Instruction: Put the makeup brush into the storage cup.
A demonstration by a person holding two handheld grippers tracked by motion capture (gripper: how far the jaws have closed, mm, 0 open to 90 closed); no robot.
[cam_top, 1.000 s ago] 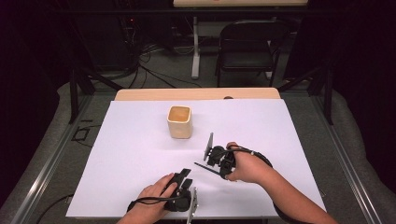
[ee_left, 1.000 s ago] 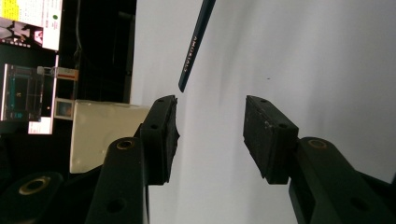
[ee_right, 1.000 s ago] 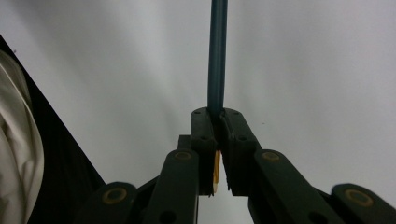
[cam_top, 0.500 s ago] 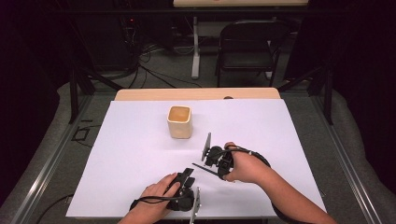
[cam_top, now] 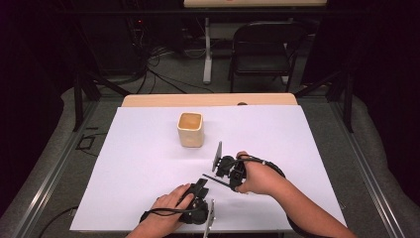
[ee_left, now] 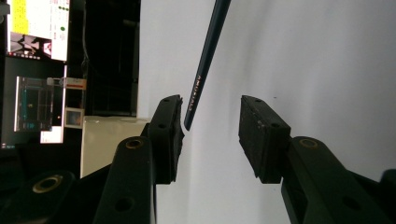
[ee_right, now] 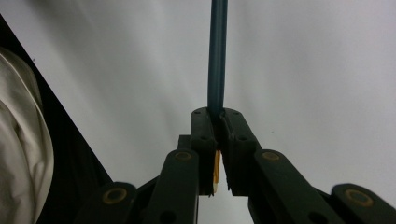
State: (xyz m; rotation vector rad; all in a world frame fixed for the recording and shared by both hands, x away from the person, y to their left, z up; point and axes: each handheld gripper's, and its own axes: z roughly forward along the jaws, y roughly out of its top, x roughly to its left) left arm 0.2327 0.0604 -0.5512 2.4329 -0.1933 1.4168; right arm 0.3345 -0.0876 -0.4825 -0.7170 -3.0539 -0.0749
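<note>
your right gripper (ee_right: 216,122) is clamping a long dark blue pencil (ee_right: 217,56) near its sharpened end, over the white sheet-covered table (cam_top: 307,134). the pencil's blunt end is reaching leftward, just beside one pad of your left gripper (ee_left: 210,135), whose jaws have just been closing and are standing half apart, not pressing it. a cream square ceramic cup (cam_top: 190,129) is sitting farther off.

The right gripper (cam_top: 218,176) lies low over the table, jaws clamped together; the left gripper (cam_top: 201,183), near it, has jaws half apart and just been closing.
</note>
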